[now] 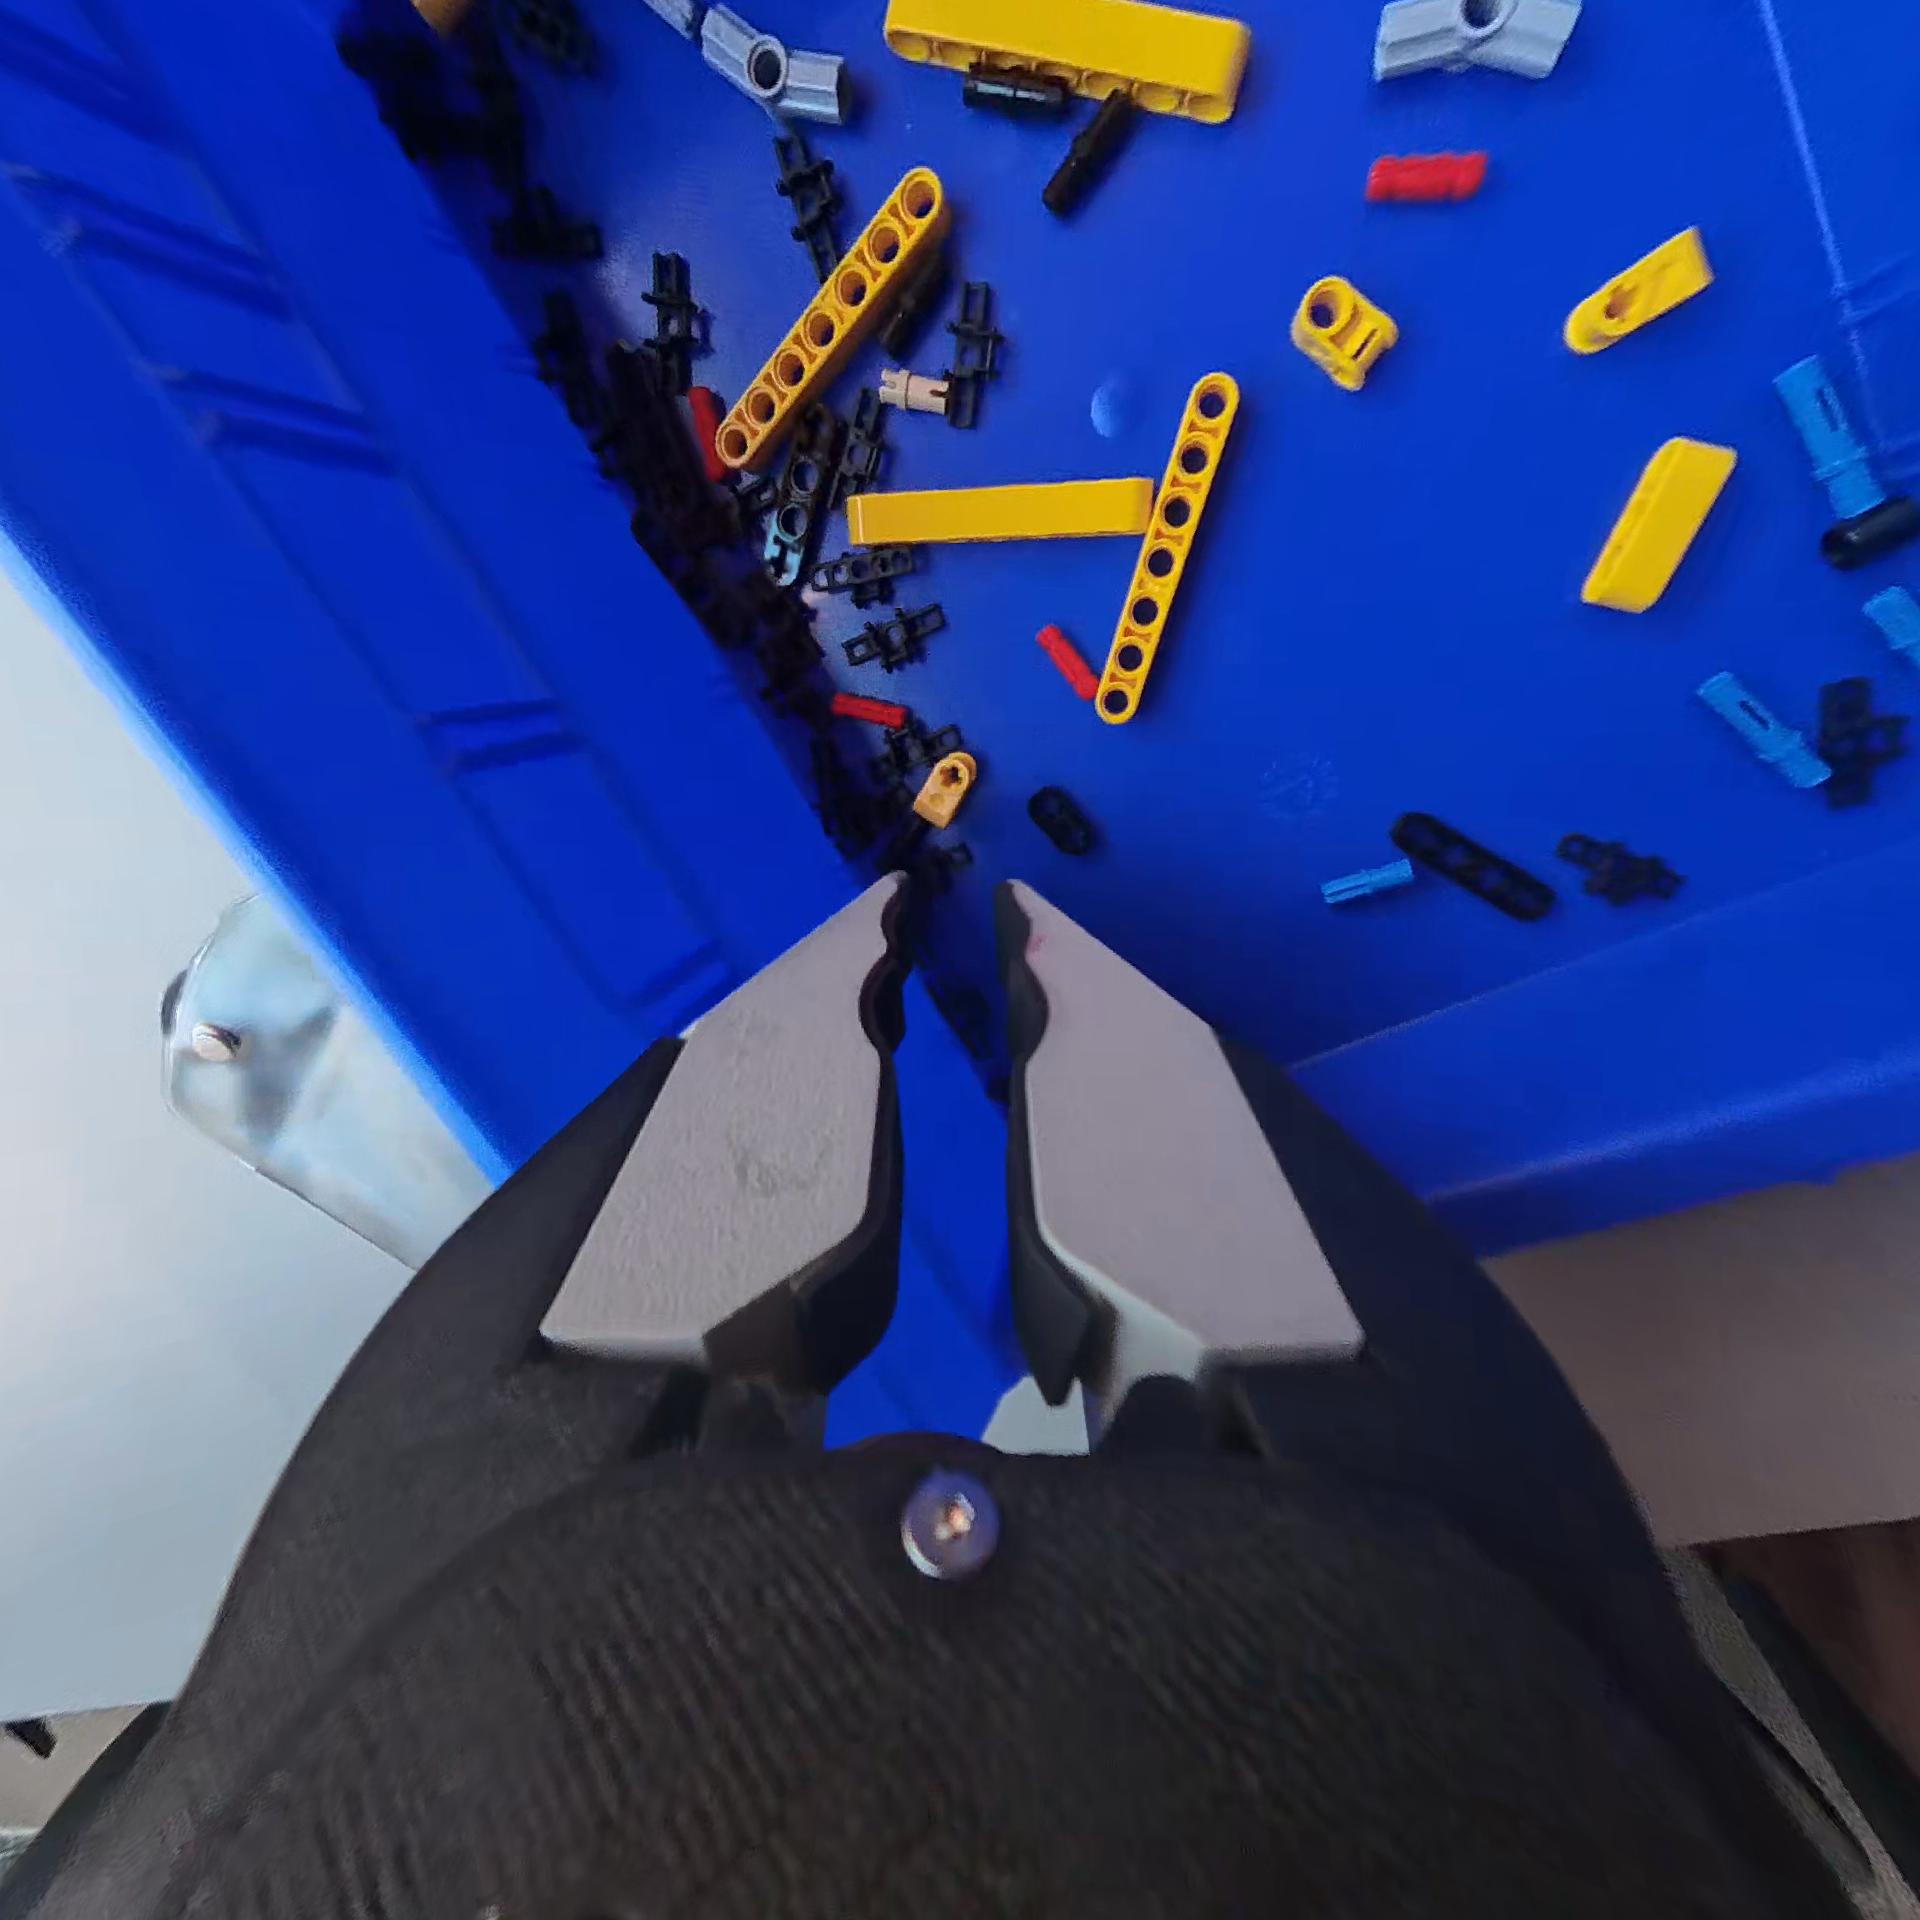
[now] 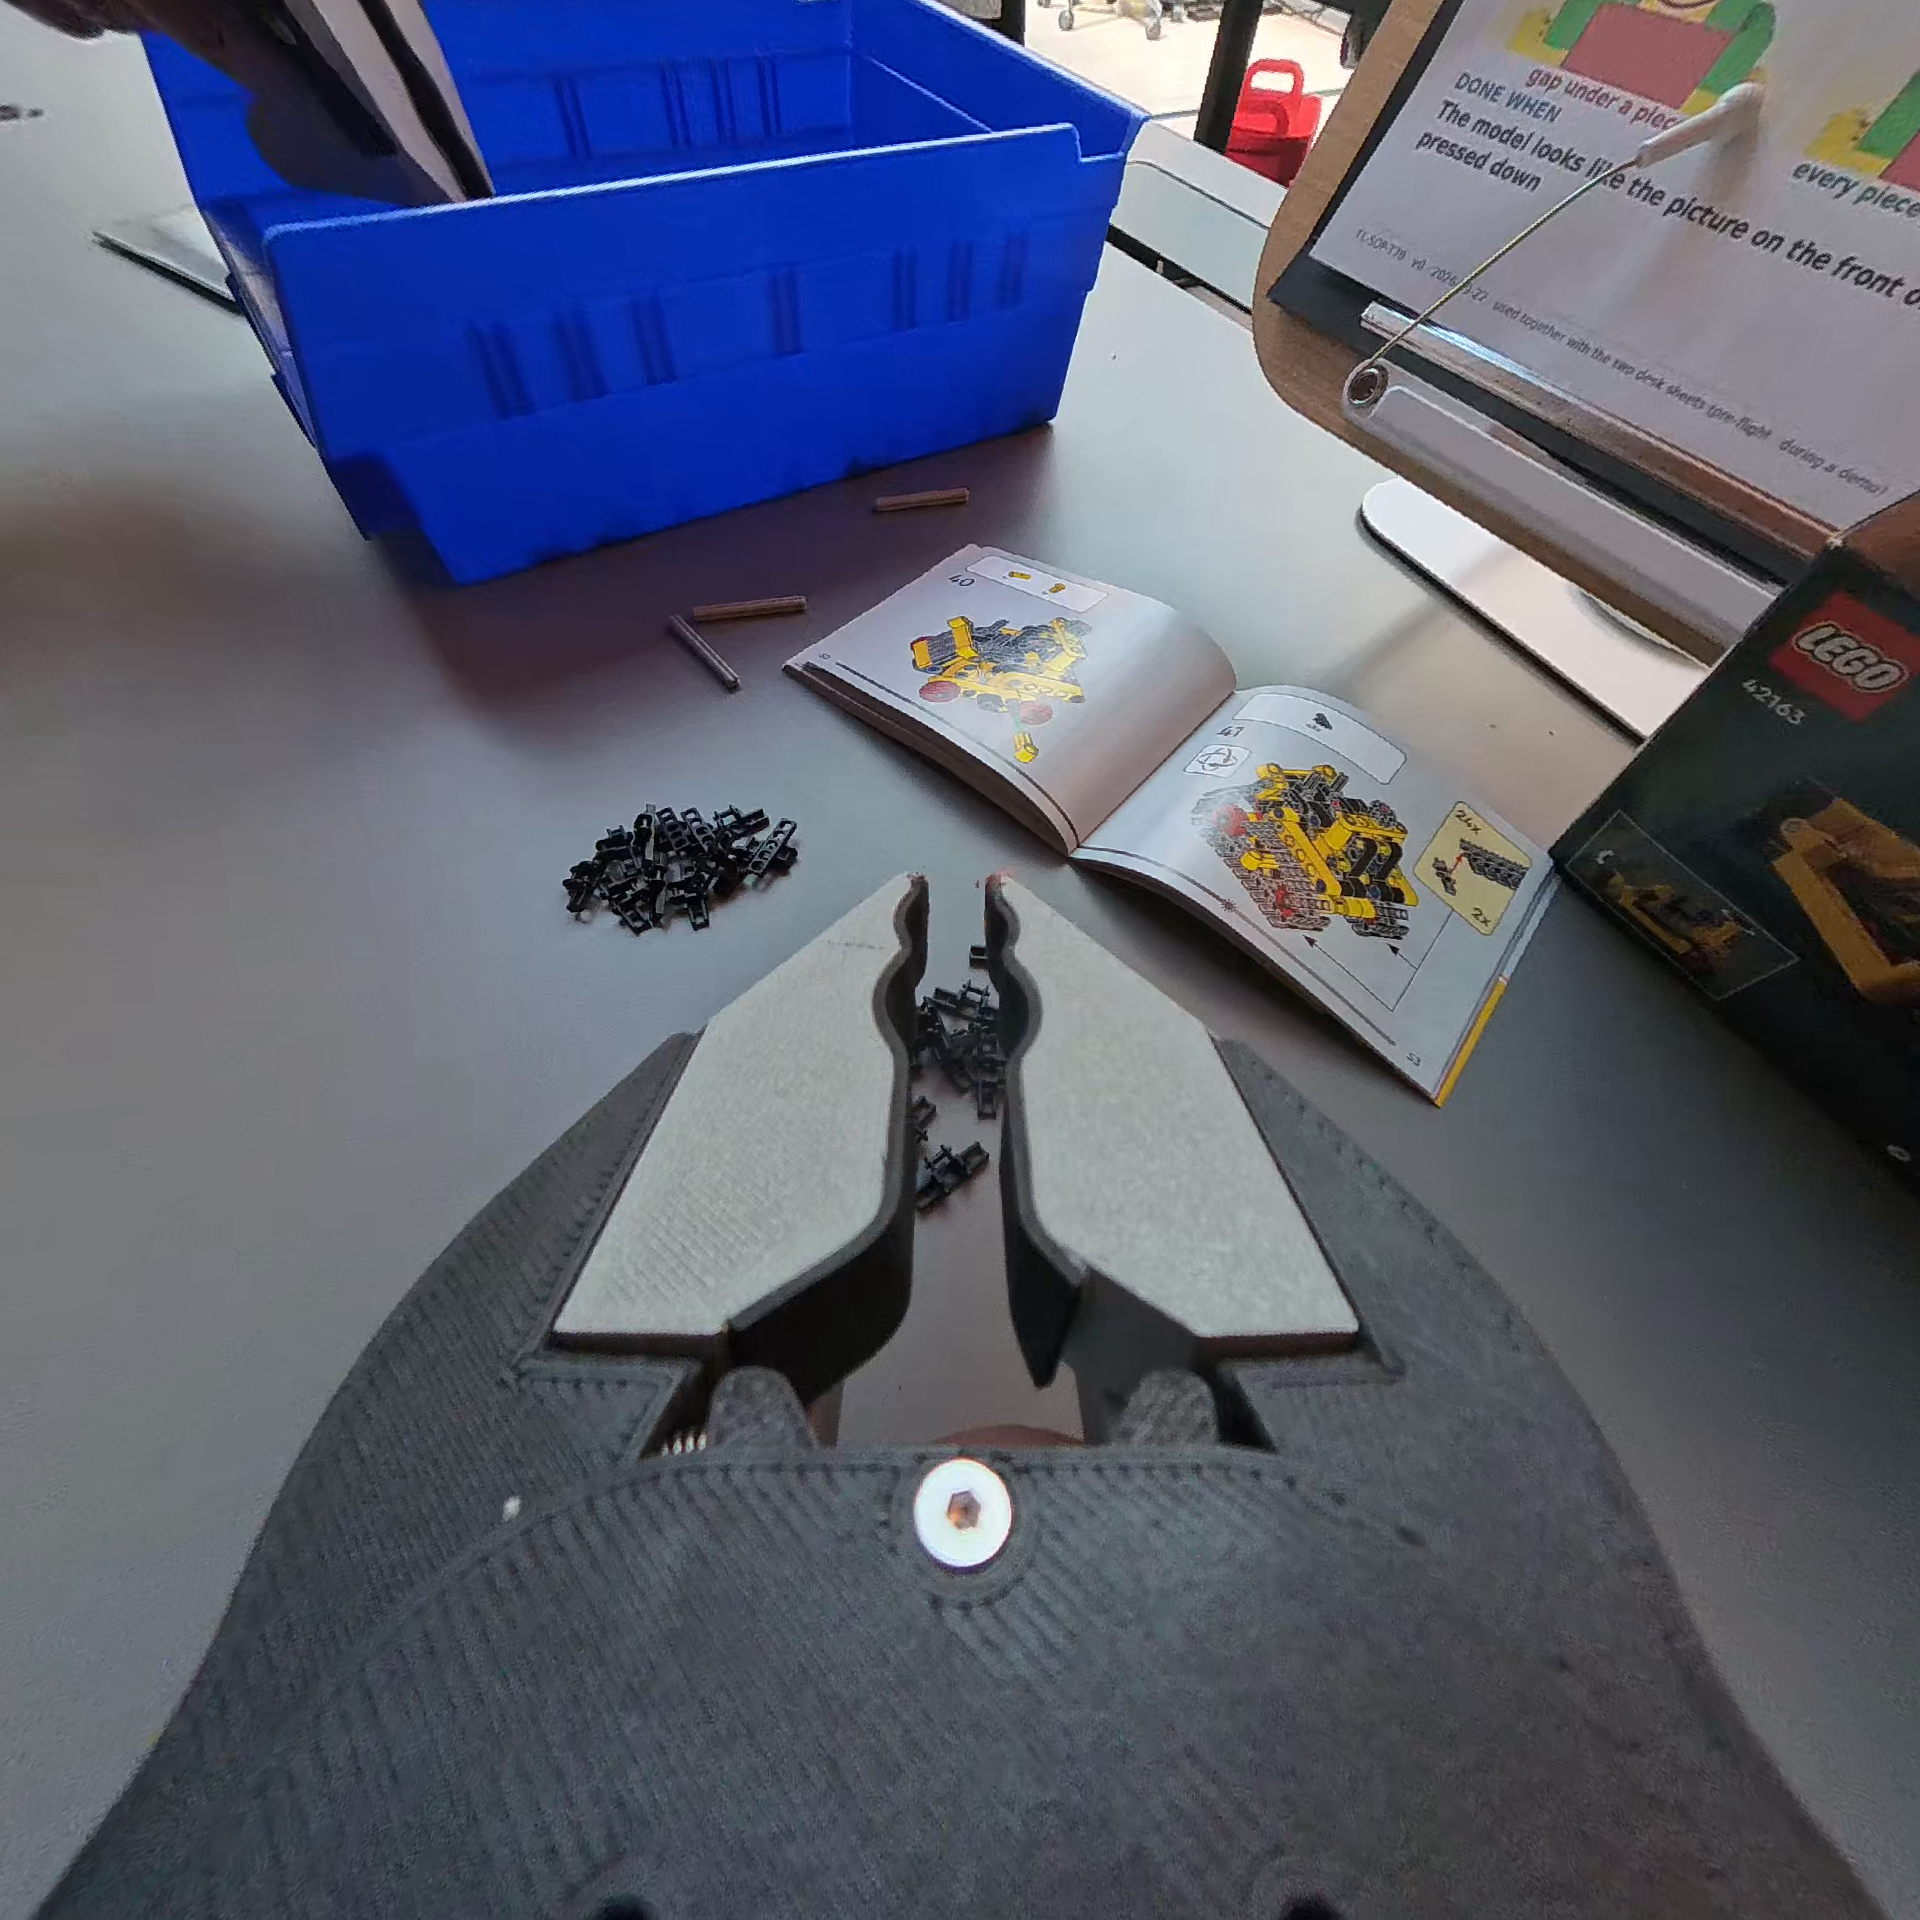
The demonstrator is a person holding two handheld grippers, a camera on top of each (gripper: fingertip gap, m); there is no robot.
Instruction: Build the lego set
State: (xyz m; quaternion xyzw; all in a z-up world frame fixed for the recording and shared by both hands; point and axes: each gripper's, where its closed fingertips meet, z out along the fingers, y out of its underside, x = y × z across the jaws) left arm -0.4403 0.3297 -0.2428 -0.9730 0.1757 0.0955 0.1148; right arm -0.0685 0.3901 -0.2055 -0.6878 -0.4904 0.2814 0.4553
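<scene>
Blue plastic fills the left wrist view: the left gripper (image 1: 948, 896), jaws narrowly parted and empty, points into the bin (image 1: 1351, 997), with yellow beams (image 1: 1169, 545) and black track links (image 1: 894, 634) ahead of its tips. The right gripper (image 2: 951, 883), also slightly parted and gripping nothing, hovers over loose track links on the table (image 2: 260, 1039); a link pile (image 2: 681, 864) lies ahead-left, the open instruction booklet (image 2: 1164, 790) ahead-right.
</scene>
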